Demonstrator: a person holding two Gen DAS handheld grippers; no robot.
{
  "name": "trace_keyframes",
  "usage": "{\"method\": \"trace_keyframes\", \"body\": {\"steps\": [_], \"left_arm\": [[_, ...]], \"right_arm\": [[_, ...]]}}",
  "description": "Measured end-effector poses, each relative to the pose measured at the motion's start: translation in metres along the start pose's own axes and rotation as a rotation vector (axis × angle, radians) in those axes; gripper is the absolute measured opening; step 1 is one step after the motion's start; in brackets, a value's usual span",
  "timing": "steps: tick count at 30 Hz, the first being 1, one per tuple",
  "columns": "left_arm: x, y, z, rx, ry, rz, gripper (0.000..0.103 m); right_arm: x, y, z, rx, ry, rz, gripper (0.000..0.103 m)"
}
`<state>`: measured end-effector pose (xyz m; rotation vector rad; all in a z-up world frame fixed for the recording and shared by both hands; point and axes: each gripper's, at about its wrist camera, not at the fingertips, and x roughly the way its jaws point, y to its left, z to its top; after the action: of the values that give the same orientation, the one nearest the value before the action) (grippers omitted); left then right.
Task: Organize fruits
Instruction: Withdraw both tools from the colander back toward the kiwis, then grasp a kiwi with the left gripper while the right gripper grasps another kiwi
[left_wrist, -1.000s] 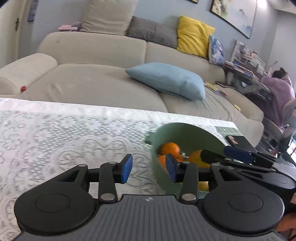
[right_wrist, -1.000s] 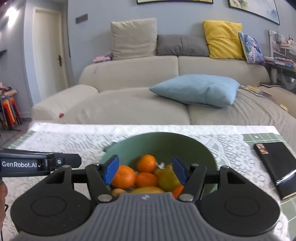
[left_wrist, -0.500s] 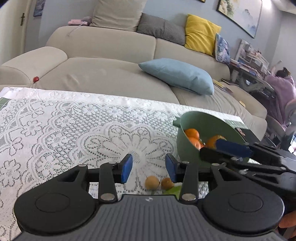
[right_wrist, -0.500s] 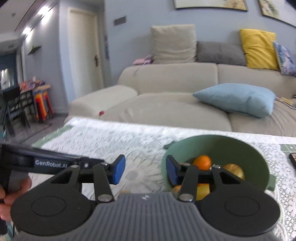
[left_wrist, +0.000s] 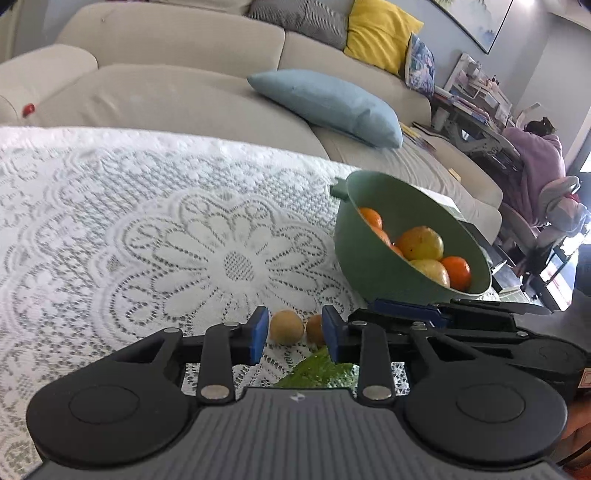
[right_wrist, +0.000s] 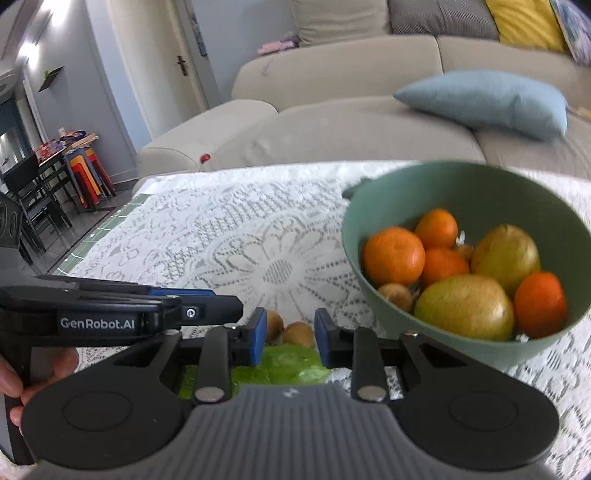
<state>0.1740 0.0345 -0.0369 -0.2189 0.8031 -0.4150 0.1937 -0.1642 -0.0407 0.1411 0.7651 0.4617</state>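
Note:
A green bowl (left_wrist: 347, 236) (right_wrist: 352, 254) holds oranges (right_wrist: 393, 254) and yellow-green pears (right_wrist: 463, 306). Two small brown fruits (left_wrist: 286, 327) (right_wrist: 298, 334) lie on the lace tablecloth in front of it, next to a crinkled green thing (left_wrist: 317, 373) (right_wrist: 288, 363). My left gripper (left_wrist: 294, 334) hovers low over them, its jaws closing, with the fruits just beyond its blue pads and nothing pressed. My right gripper (right_wrist: 290, 336) comes in from the bowl's side, also closing over the same fruits, pads apart and touching nothing. The two grippers sit side by side.
The lace-covered table (left_wrist: 147, 240) stretches left and back. A beige sofa with a blue cushion (left_wrist: 328, 103) stands behind it. A person in purple (left_wrist: 535, 166) sits at a desk far right. Chairs and stools (right_wrist: 85, 173) stand far left.
Both grippers dropped toward the table and swung away from the bowl to the small fruits in front of it. Both pairs of jaws have narrowed, the right one most.

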Motion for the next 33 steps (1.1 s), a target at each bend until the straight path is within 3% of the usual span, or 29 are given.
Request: {"method": "trace_keyframes", "body": {"steps": [16, 21, 33], "left_arm": [[0.035, 0.005, -0.003, 0.06, 0.054, -0.02, 0.034], [0.034, 0.005, -0.005, 0.073, 0.042, -0.02, 0.028], [0.017, 0.01, -0.012, 0.081, 0.023, 0.032, 0.028]], "right_arm": [[0.011, -0.011, -0.003, 0.056, 0.016, -0.032, 0.02], [0.012, -0.011, -0.003, 0.06, 0.014, -0.022, 0.021], [0.027, -0.004, 0.0, 0.053, 0.034, 0.031, 0.023]]}}
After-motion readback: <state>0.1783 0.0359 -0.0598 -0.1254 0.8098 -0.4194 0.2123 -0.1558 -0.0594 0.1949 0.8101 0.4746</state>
